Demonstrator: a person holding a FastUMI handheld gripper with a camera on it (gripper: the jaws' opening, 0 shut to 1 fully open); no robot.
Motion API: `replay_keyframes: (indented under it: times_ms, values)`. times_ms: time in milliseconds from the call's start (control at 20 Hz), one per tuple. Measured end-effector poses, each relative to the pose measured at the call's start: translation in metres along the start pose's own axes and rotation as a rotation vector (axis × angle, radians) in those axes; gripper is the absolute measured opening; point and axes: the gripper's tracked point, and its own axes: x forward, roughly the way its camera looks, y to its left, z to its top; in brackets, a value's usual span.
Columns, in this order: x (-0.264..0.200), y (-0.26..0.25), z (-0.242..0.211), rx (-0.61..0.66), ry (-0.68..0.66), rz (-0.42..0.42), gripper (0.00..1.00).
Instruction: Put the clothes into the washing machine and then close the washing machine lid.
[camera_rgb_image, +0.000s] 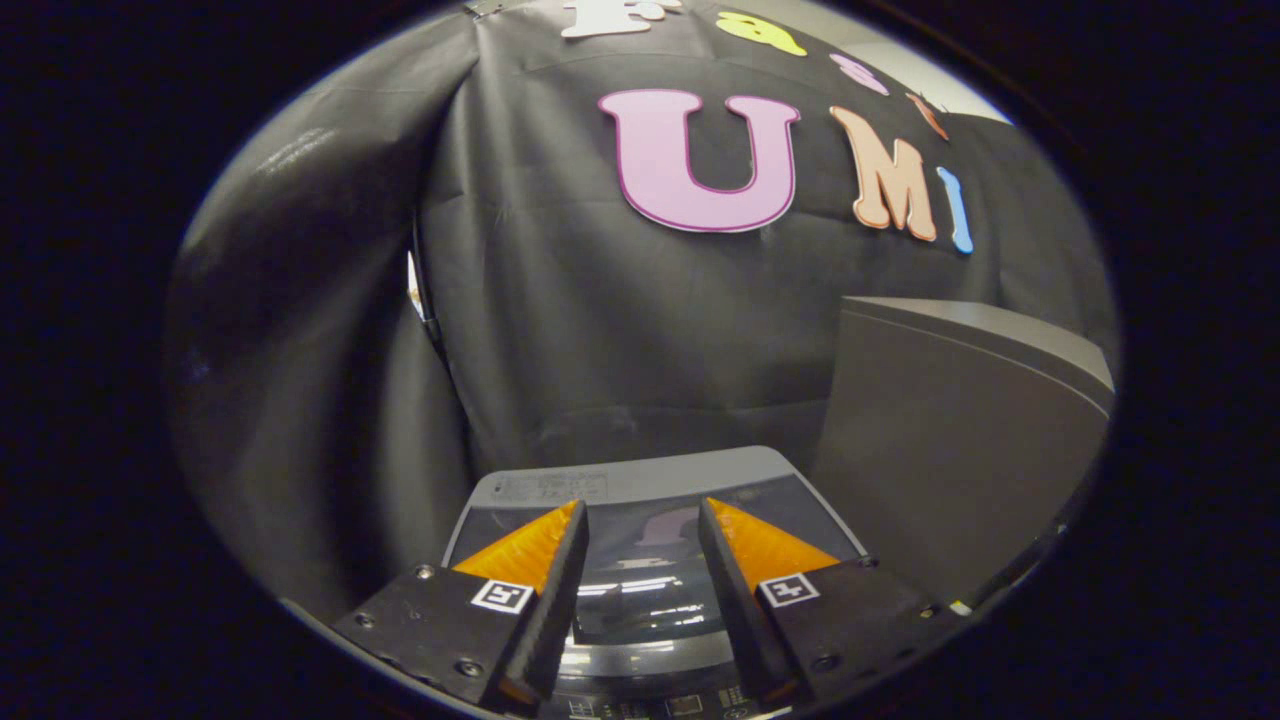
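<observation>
Black cloth behind, we hold the tongs apart and empty above the washing machine lid, apparently already shut.

Washing machine lid beneath parted jaws.

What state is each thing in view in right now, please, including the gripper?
Washing machine lid: down, closed, its glossy glass panel facing up.
Gripper: open, fingers apart over the lid, holding nothing.
Grey panel: upright beside the machine, beyond the fingers.
</observation>
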Motion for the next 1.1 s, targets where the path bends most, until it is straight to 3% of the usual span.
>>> replay_keyframes:
  times_ms: [200,400,600,800,950,1000,1100]
  values:
    - [-0.018,-0.009,-0.001,-0.004,-0.028,-0.012,0.68]
    - [-0.051,-0.032,0.037,-0.062,-0.138,0.022,0.68]
    - [-0.090,-0.102,0.065,-0.053,-0.227,0.008,0.80]
    - [-0.118,-0.196,0.069,-0.055,-0.258,-0.059,0.84]
    - [-0.143,-0.203,0.067,0.002,-0.355,0.119,0.87]
    - [-0.146,-0.209,0.068,0.002,-0.390,0.137,0.88]
    - [-0.145,-0.247,0.058,-0.033,-0.379,0.053,0.90]
